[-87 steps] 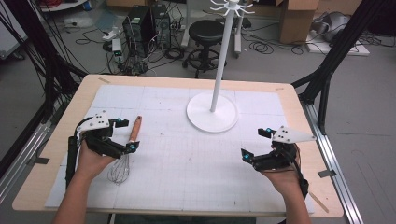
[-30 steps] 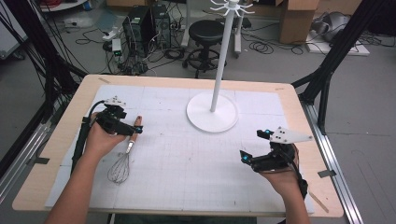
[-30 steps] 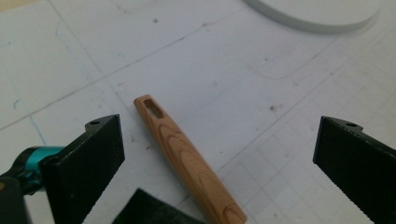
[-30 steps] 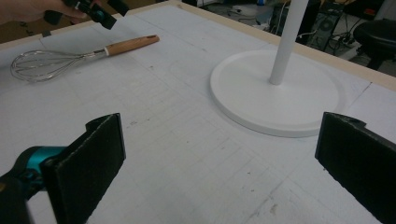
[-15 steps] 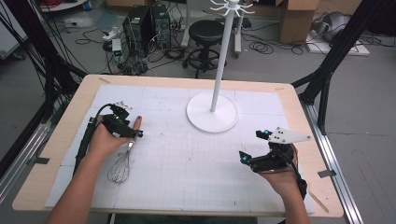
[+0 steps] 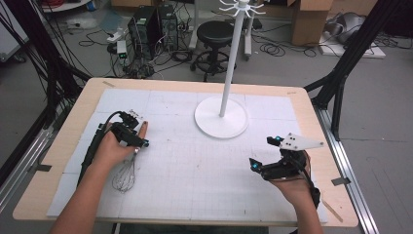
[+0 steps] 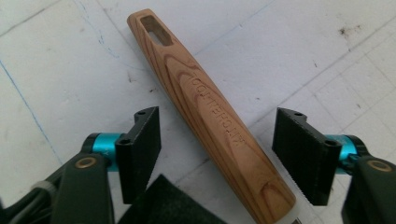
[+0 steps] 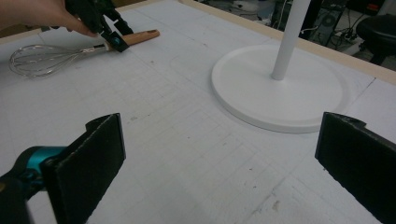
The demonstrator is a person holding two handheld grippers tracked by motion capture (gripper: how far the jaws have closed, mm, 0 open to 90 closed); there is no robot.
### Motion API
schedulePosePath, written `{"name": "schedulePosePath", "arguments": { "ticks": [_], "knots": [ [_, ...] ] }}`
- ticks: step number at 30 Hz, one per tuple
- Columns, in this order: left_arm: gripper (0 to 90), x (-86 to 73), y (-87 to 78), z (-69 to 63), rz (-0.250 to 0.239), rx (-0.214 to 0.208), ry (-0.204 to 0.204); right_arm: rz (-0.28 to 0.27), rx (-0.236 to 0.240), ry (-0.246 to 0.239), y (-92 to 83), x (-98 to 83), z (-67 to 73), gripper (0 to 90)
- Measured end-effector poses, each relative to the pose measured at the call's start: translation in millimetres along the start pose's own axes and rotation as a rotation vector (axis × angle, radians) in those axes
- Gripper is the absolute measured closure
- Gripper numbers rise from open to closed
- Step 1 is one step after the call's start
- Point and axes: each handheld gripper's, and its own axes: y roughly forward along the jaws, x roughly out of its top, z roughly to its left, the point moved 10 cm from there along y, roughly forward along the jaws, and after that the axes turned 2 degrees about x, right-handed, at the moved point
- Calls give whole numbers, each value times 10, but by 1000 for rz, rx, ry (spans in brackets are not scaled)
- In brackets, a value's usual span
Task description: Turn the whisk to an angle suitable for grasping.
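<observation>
A wire whisk (image 6: pixel 125 176) with a wooden handle (image 7: pixel 205 116) lies on the white mat at the left. My left gripper (image 6: pixel 137 138) hangs just over that handle, open, with one black jaw on each side of the wood and a gap to both. The handle's slotted end (image 7: pixel 156 30) points away from me. In the right gripper view the whisk's wire head (image 8: pixel 44 59) and the left gripper (image 8: pixel 107 32) show at the far left. My right gripper (image 6: pixel 263 154) rests open at the right of the mat, nothing between its jaws.
A white stand with a round base (image 6: pixel 221 117) and a tall pole (image 6: pixel 231 61) sits at the back middle of the table. The wooden table edge (image 6: pixel 336 161) runs along the right. Beyond the table are a stool (image 6: pixel 214 34), computers and cables.
My left gripper has moved forward from beside the whisk and come down over the wooden handle, jaws straddling it. The right gripper has stayed in place.
</observation>
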Motion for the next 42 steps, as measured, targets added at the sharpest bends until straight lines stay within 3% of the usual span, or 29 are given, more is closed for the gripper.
{"name": "schedulePosePath", "arguments": {
  "ticks": [7,11,23,29,38,40,42],
  "knots": [
    [490,3,-11,-20,3,5,8,2,1,5,-3,-3,6,3],
    [580,5,-23,-60,10,-17,42,-3,2,2,-9,4,1,4],
    [640,5,-27,-74,13,-29,49,-4,0,-1,-12,6,-1,4],
    [678,10,-29,-90,28,-37,75,-5,0,0,-13,9,3,4],
    [669,9,-30,-92,31,-37,80,-6,0,-3,-18,11,4,4],
    [578,13,-26,-79,24,-18,78,-2,0,1,-14,6,5,4],
    [526,1,-28,-74,29,-31,65,0,1,-1,-11,2,4,4]
  ]
}}
